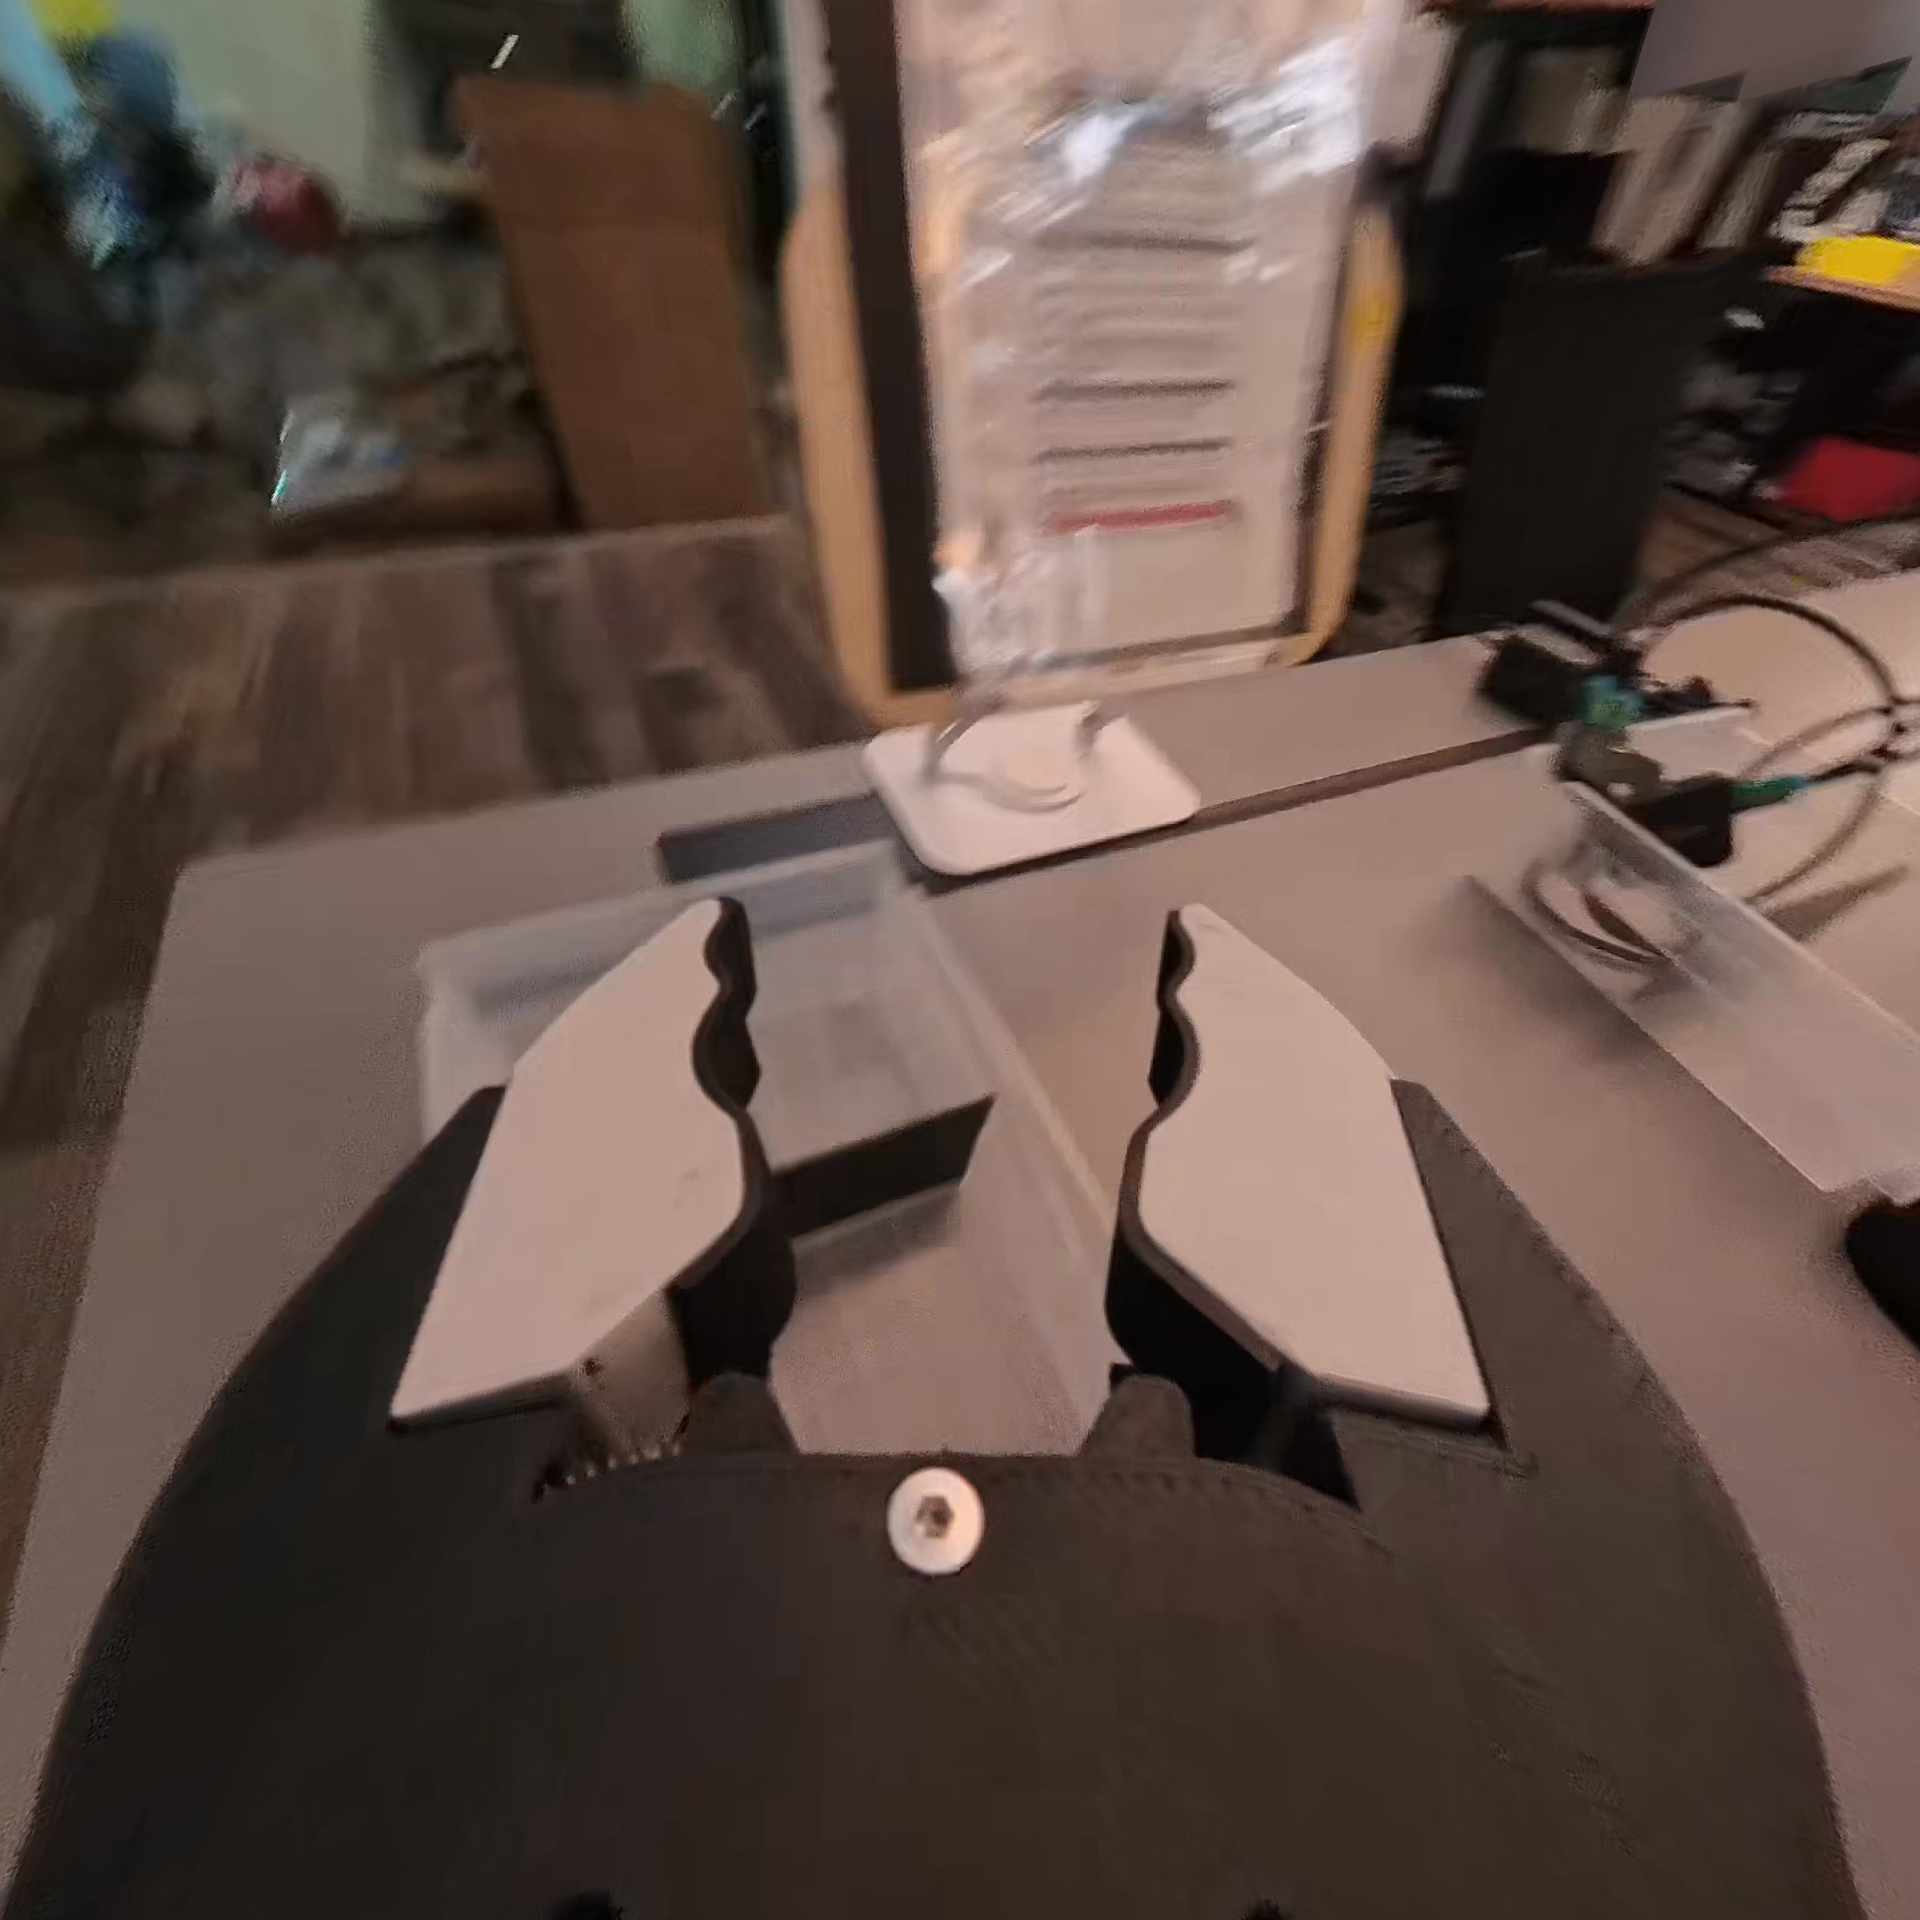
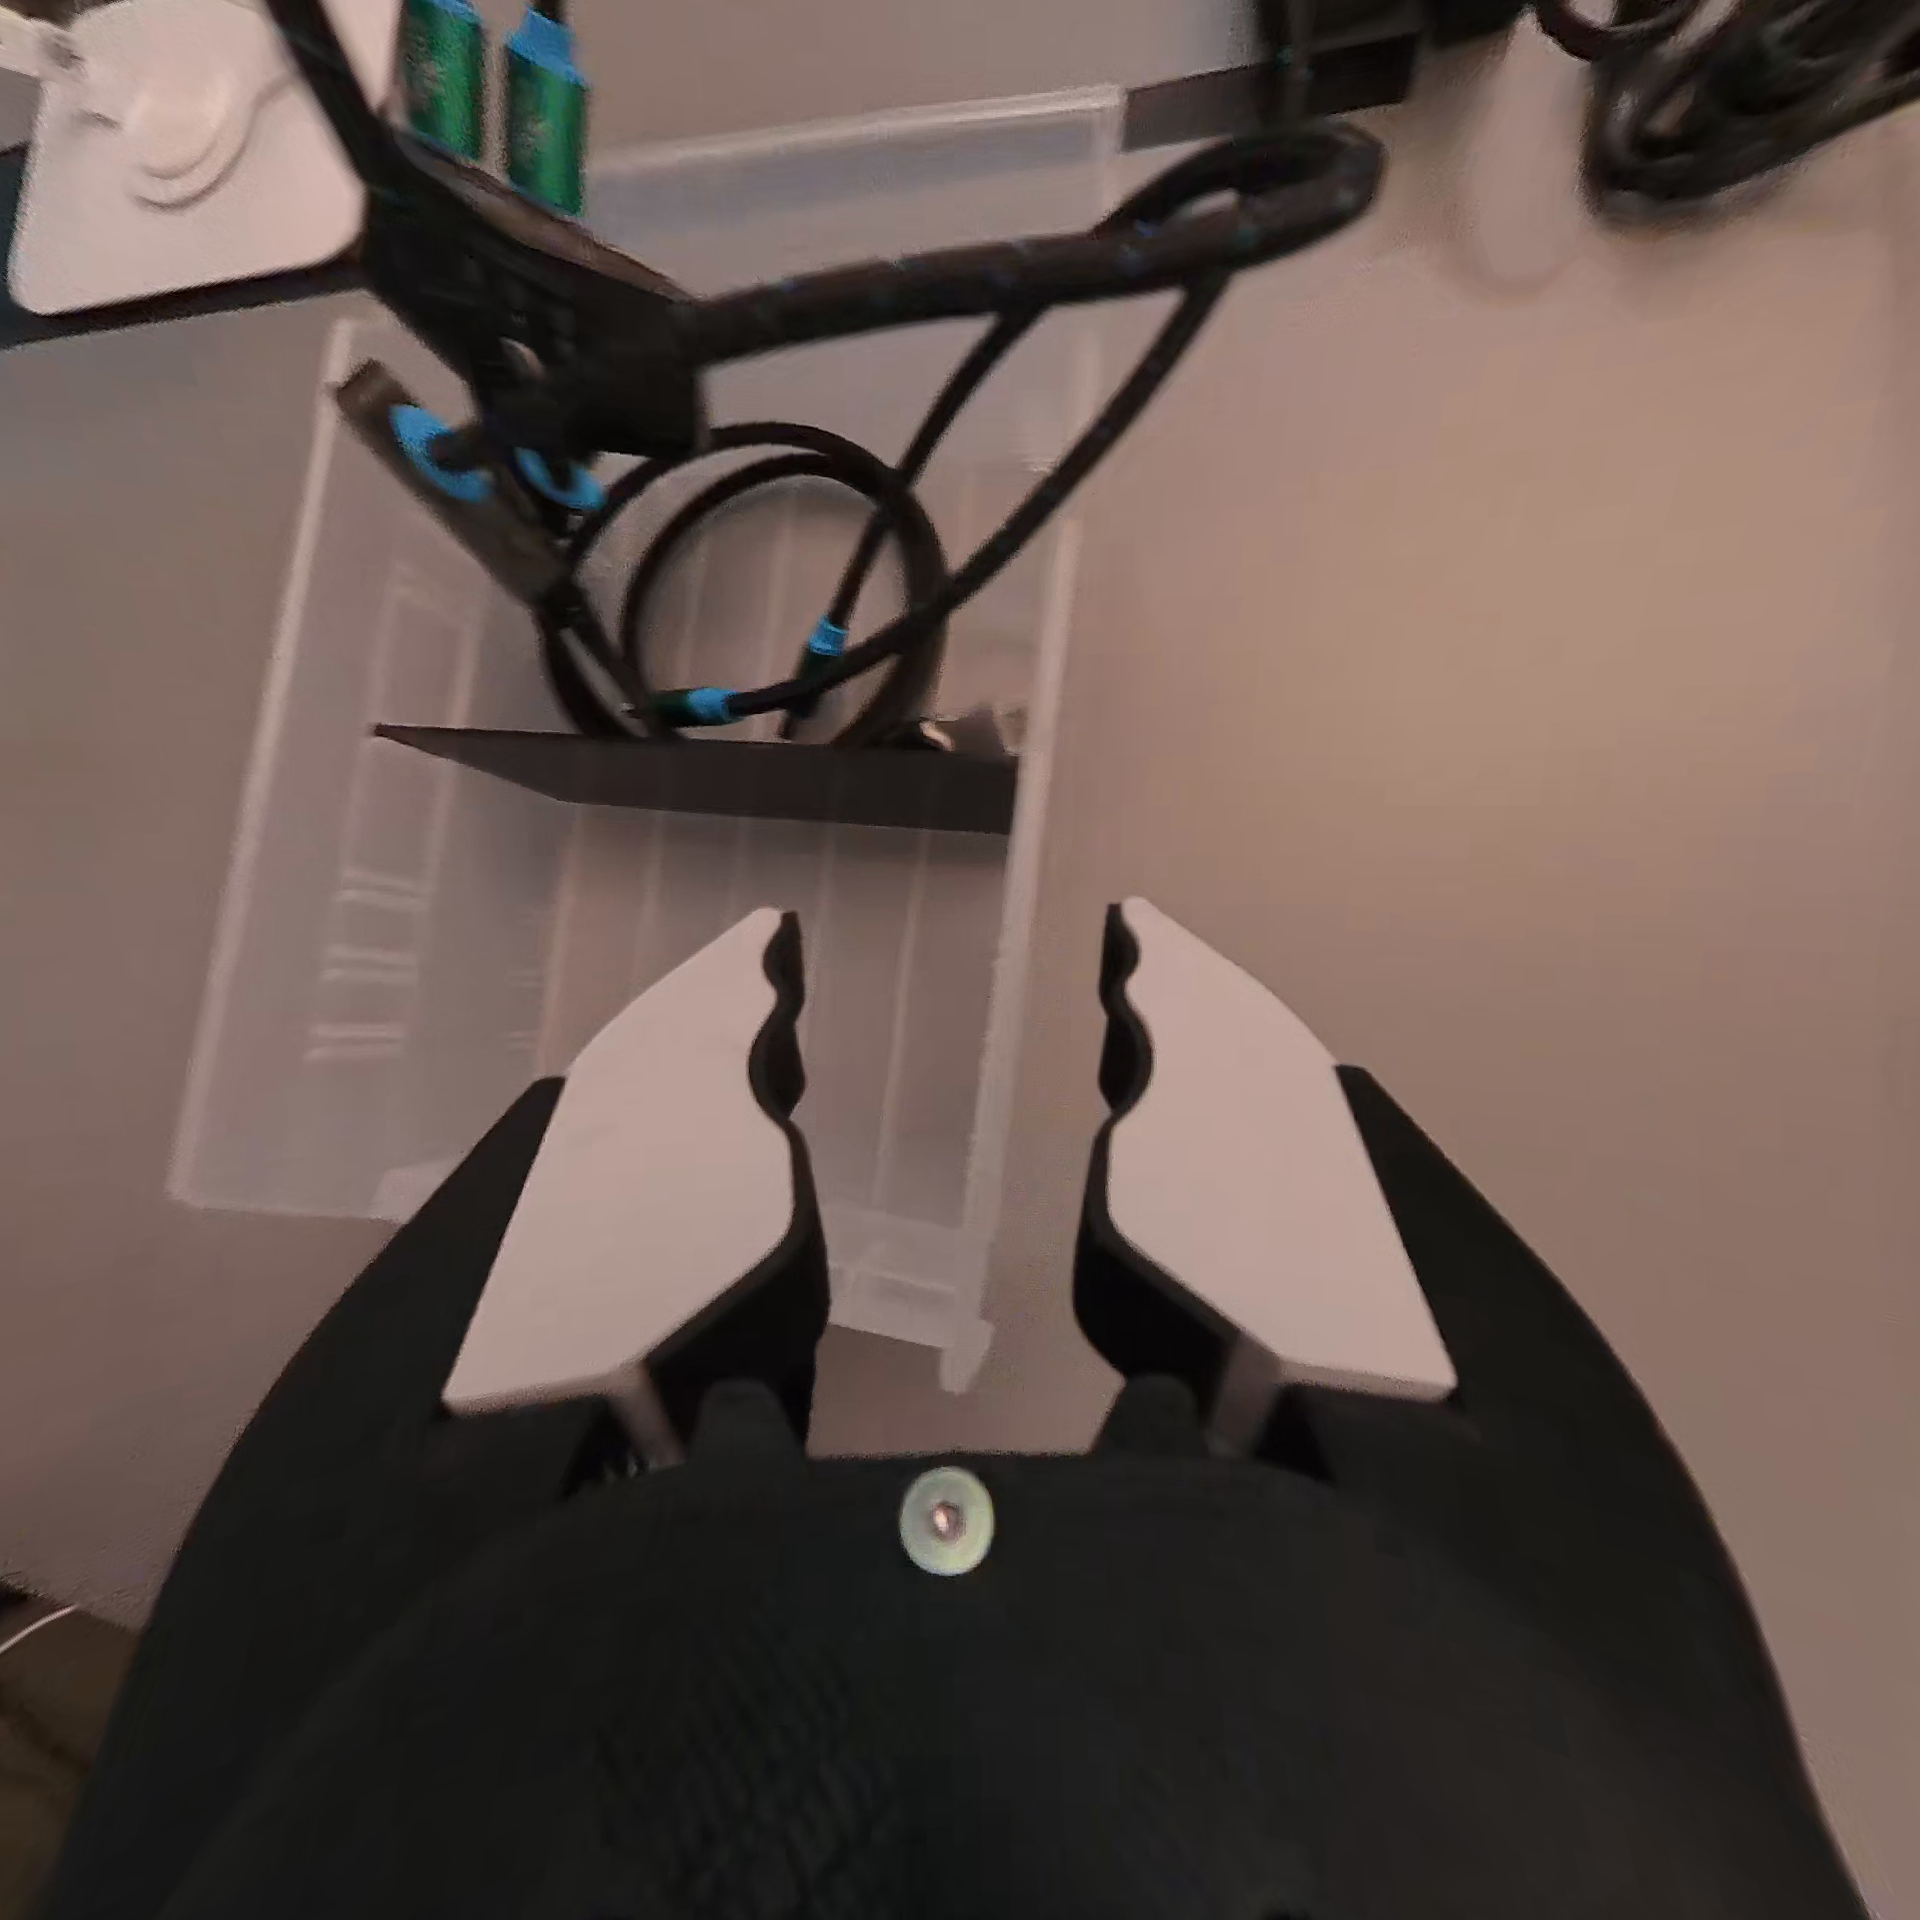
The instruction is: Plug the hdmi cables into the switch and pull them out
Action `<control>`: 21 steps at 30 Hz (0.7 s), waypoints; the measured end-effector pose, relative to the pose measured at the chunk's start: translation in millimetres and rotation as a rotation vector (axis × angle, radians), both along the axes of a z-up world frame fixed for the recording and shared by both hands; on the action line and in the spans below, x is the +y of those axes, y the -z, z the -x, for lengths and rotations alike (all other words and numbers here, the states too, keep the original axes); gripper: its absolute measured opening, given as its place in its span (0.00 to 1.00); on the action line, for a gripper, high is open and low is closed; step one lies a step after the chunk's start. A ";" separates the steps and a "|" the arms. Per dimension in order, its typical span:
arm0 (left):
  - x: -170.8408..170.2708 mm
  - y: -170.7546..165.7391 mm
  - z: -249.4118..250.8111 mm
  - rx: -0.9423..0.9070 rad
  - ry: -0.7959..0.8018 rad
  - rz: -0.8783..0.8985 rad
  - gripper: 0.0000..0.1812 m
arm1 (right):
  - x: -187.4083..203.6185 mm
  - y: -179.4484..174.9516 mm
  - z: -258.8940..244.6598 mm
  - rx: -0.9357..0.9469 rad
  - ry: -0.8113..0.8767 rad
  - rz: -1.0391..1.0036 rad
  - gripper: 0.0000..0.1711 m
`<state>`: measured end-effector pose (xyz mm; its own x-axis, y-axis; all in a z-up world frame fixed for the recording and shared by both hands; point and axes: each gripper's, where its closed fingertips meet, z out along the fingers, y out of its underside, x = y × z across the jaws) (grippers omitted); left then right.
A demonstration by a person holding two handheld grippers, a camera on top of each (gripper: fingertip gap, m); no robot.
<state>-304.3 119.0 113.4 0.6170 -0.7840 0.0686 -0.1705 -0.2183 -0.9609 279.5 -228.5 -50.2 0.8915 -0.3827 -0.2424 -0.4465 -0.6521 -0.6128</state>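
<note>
Left gripper [image 1: 956, 914]: its two white fingers stood spread apart with nothing between them, hovering over the near left part of the grey table [image 1: 1351, 1299].
Clear tray under left gripper [image 1: 582, 966]: an empty see-through tray with a black divider lay on the table's left side, partly hidden by the fingers.
Document stand [image 1: 1122, 353]: a blurred sheet in a clear upright holder rose from a white base at the table's far edge, blocking the room behind.
Switch [image 2: 540, 312]: a flat black box sat near the table's far edge, at the far end of the right-hand tray, with two green plugs [image 2: 488, 94] seated in it.
HDMI cables [image 2: 790, 582]: black braided cables with blue collars lay coiled in the far compartment of the second clear tray [image 2: 260, 831], behind a black divider [image 2: 727, 779].
Right gripper [image 2: 951, 920]: its fingers were parted and empty, poised above the tray's near compartment, well short of the cables.
Spare cables [image 2: 1714, 114]: a dark bundle lay near the table's far right corner.
</note>
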 end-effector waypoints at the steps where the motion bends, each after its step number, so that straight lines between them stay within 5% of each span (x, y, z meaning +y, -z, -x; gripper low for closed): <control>1: 12.4 11.7 23.2 0.011 -0.068 0.064 0.43 | -3.6 7.2 -4.5 -0.009 0.008 0.019 0.35; 6: 48.0 97.1 115.9 0.208 -0.321 0.378 0.46 | -10.6 50.6 -7.0 0.059 -0.011 0.189 0.32; 10: 52.4 148.6 126.5 0.288 -0.277 0.582 0.44 | -0.2 67.9 11.3 0.247 -0.048 0.230 0.13; 15: 57.4 196.3 117.5 0.429 -0.210 0.690 0.41 | 0.1 76.8 10.6 0.269 -0.041 0.268 0.09; 21: 46.7 237.4 116.3 0.596 -0.160 0.845 0.11 | -2.2 78.4 11.8 0.183 -0.108 0.325 0.07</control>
